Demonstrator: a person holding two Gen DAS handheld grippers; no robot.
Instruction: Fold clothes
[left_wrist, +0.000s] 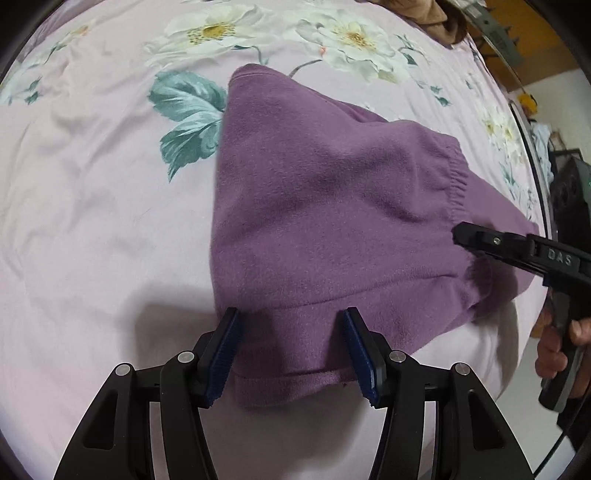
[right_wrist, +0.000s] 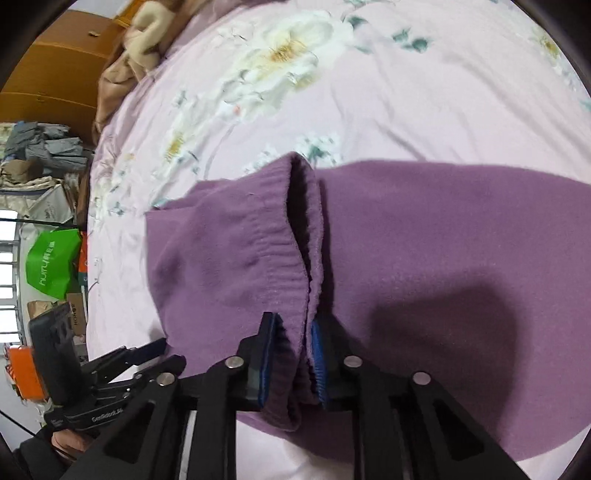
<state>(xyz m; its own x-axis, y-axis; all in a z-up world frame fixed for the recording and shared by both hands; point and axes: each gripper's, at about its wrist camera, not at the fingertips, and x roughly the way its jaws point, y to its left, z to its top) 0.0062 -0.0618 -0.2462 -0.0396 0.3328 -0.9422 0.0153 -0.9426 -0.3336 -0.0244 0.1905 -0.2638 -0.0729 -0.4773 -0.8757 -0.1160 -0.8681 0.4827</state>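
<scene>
A purple fleece garment (left_wrist: 325, 206) lies partly folded on the pink floral bed sheet (left_wrist: 92, 221). Its elastic waistband (right_wrist: 291, 236) runs up the middle of the right wrist view, over the rest of the purple garment (right_wrist: 443, 258). My left gripper (left_wrist: 291, 321) is open, its blue-padded fingers straddling the near hem of the garment. My right gripper (right_wrist: 293, 325) is shut on the waistband edge, with fabric pinched between its blue pads. The right gripper also shows at the right of the left wrist view (left_wrist: 458, 234), on the garment's waistband side.
The bed sheet (right_wrist: 406, 92) extends far around the garment. A brown and beige blanket (right_wrist: 136, 40) lies at the bed's far corner. Beyond the bed edge are a green bag (right_wrist: 53, 262), boxes, piled clutter and a wooden wardrobe (right_wrist: 55, 62).
</scene>
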